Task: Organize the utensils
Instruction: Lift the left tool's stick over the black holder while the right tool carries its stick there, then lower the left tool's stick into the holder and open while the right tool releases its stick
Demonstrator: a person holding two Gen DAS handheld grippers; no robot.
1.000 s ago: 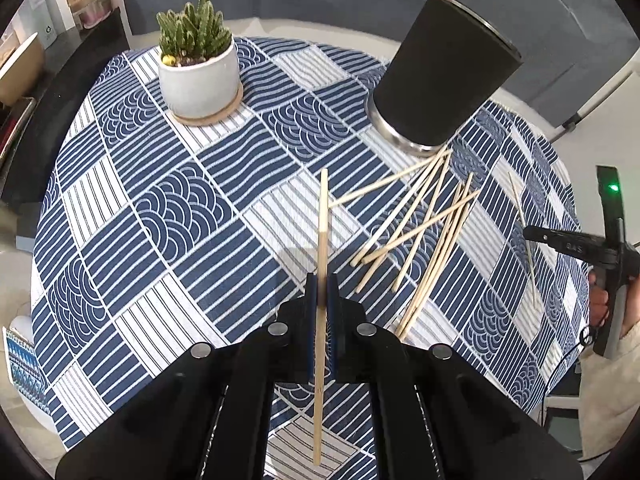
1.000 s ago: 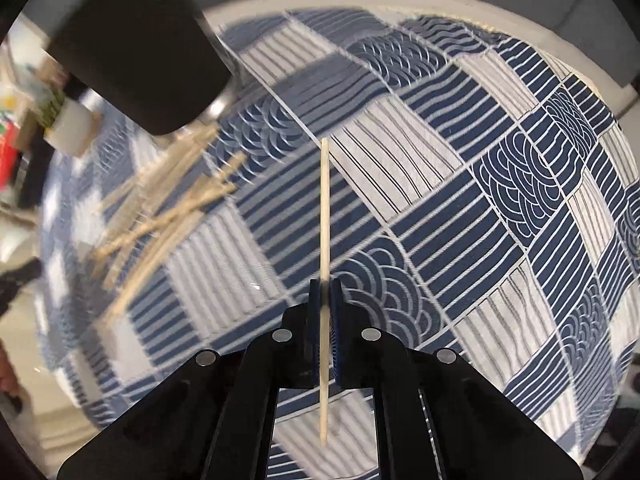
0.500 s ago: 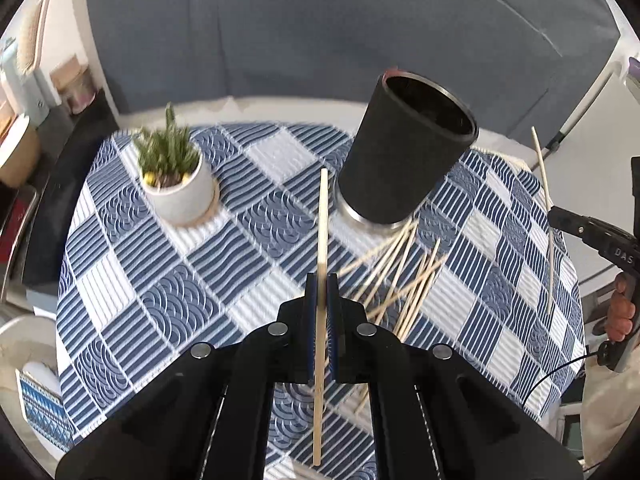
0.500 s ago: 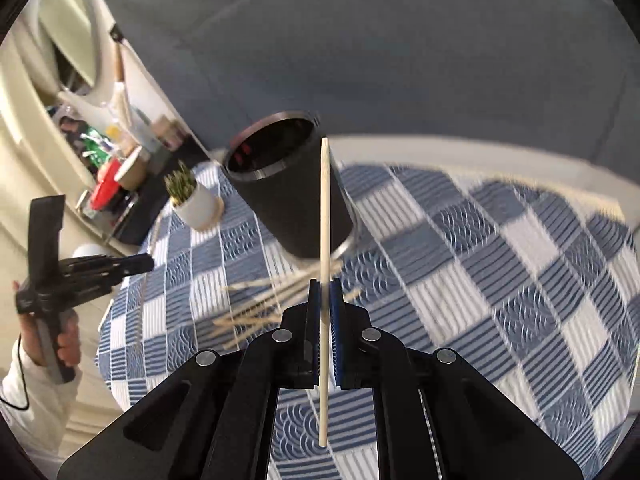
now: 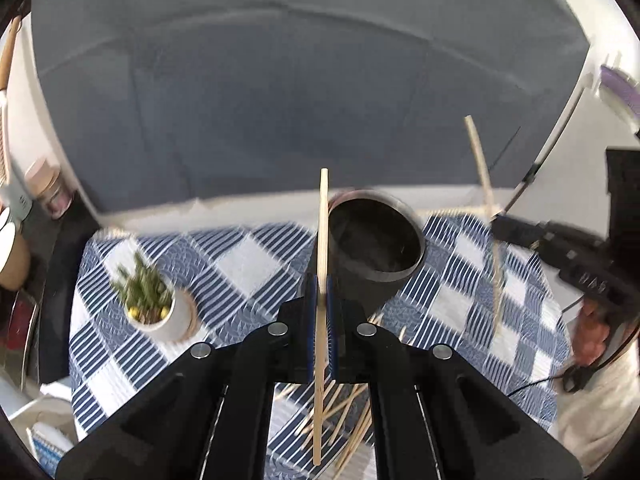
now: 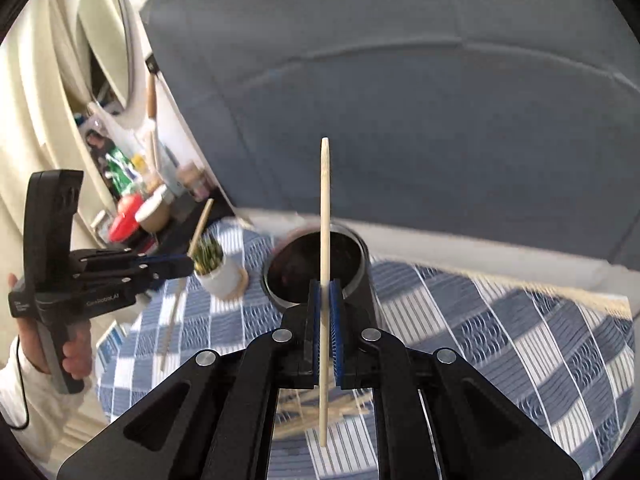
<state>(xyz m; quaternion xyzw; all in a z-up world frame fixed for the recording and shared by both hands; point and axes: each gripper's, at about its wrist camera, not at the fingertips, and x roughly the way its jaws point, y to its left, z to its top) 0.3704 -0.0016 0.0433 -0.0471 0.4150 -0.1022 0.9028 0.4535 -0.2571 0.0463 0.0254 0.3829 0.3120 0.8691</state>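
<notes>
My left hand-held gripper [image 5: 319,312] pinches one chopstick [image 5: 322,240]; my right hand-held gripper [image 6: 325,320] pinches another chopstick [image 6: 325,216]. The black cup [image 5: 376,252] sits just above frame centre on the worktop [image 5: 248,264], loose chopsticks [image 5: 348,404] below. Risk, I reckon: both sticks converging could clash, or catch the rim and tip it.

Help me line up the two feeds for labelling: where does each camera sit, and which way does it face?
Left wrist: on the left hand-held gripper, looking down over its chopstick at the black cup; the other hand shows.
Right wrist: on the right hand-held gripper, facing the cup over its own stick; the person's sleeve shows.
Shared: cup, potted plant, checked tablecloth.
</notes>
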